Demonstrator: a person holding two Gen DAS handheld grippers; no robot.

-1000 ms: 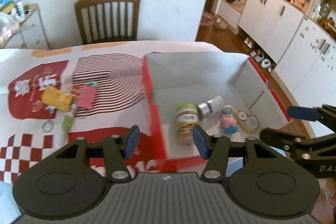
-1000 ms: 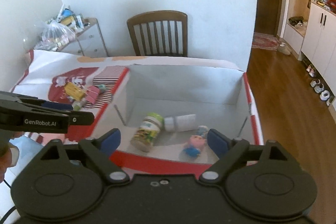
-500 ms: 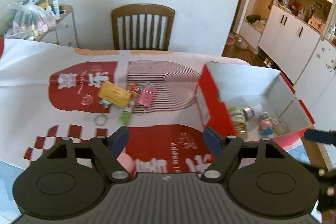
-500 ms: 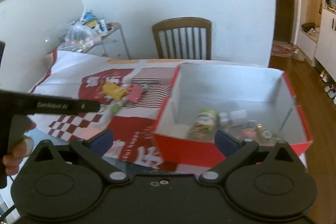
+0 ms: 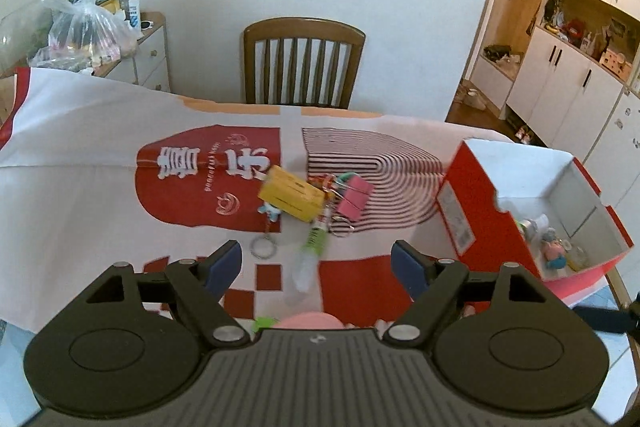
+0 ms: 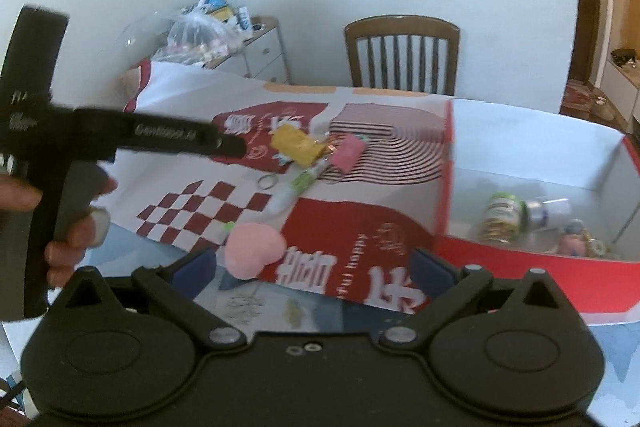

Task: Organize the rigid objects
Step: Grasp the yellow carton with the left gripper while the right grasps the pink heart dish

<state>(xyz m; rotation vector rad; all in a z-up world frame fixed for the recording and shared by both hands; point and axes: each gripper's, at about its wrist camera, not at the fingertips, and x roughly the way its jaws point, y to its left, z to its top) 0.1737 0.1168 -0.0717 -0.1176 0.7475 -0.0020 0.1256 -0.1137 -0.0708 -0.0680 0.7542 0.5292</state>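
Both empty, wide-spread, the left gripper (image 5: 316, 263) and right gripper (image 6: 314, 267) risk scattering the seemingly tangled yellow box (image 5: 290, 199) cluster at twelve o'clock.

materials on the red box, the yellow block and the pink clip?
Red box: looks like cardboard, printed red outside, plain white inside; thin folded walls with a notched edge.
Yellow block: probably a small printed carton, matte, with sharp edges; too blurred to be sure.
Pink clip: seems a painted metal binder clip, going by its wire loop handles.
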